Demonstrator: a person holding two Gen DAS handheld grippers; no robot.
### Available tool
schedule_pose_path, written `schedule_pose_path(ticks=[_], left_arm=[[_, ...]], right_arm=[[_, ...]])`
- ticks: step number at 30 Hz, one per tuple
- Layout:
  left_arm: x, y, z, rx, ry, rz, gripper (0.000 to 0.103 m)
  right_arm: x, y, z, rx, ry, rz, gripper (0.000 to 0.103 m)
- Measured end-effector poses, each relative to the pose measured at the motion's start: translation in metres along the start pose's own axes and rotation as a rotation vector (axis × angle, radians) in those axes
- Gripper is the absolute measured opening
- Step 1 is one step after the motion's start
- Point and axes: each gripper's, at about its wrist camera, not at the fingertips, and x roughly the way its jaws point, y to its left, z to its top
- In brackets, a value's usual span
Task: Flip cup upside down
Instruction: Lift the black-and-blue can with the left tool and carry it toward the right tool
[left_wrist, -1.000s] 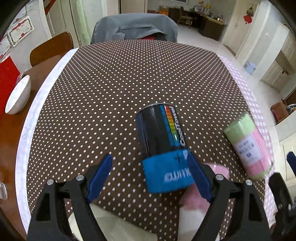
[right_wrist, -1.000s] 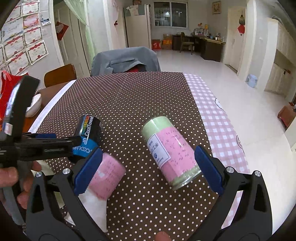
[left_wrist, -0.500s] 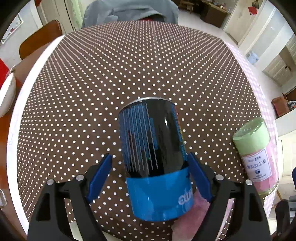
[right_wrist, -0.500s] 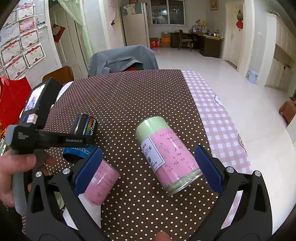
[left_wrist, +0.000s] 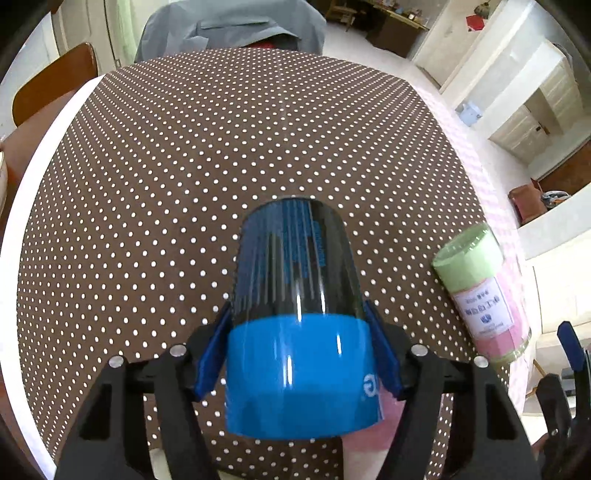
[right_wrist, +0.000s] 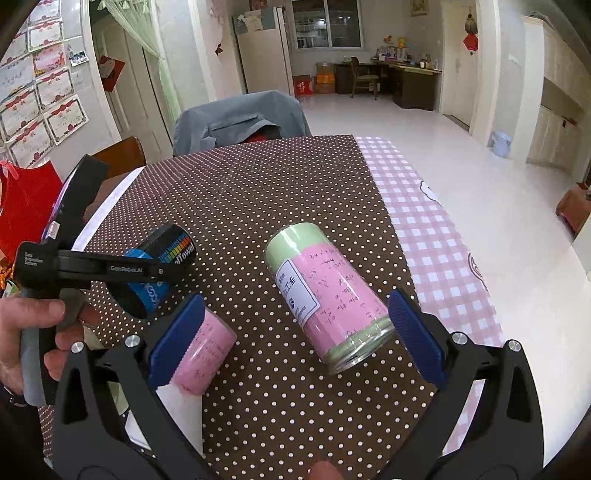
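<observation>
My left gripper (left_wrist: 297, 354) is shut on the black and blue cup (left_wrist: 295, 317), with its blue pads on both sides of the blue band. The cup is lifted off the table and tilted, its open mouth toward me; it also shows in the right wrist view (right_wrist: 159, 273), held by the left gripper (right_wrist: 122, 273). A green and pink cup (right_wrist: 328, 299) lies on its side on the dotted cloth between the open pads of my right gripper (right_wrist: 291, 332); it also shows in the left wrist view (left_wrist: 480, 295). A small pink cup (right_wrist: 203, 350) lies by the right gripper's left pad.
The table has a brown dotted cloth (left_wrist: 184, 166) and a pink checked cloth (right_wrist: 424, 221) on its right side. A chair with a grey jacket (right_wrist: 240, 122) stands at the far end. A wooden chair (left_wrist: 55, 77) stands at the far left. White paper (right_wrist: 177, 413) lies near the front edge.
My left gripper has closed on the black and blue cup, lifted it off the table and tilted it. The right gripper has stayed open around the green and pink cup.
</observation>
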Motion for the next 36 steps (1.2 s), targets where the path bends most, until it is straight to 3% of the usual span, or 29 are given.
schedule_pose_path(ticks=[8, 16, 27, 36], left_arm=[[-0.032, 0.006, -0.041, 0.030, -0.059, -0.022, 0.066], [-0.088, -0.001, -0.082, 0.065, -0.193, -0.029, 0.066], [-0.169, -0.005, -0.191, 0.129, -0.377, 0.007, 0.066], [-0.174, -0.016, -0.271, 0.131, -0.426, -0.001, 0.066]], right_arm=[[-0.021, 0.000, -0.009, 0.009, -0.022, -0.007, 0.097], [-0.049, 0.002, -0.017, 0.013, -0.059, -0.009, 0.097], [-0.102, 0.010, -0.056, 0.025, -0.121, 0.003, 0.097], [-0.128, 0.016, -0.101, 0.018, -0.144, 0.015, 0.097]])
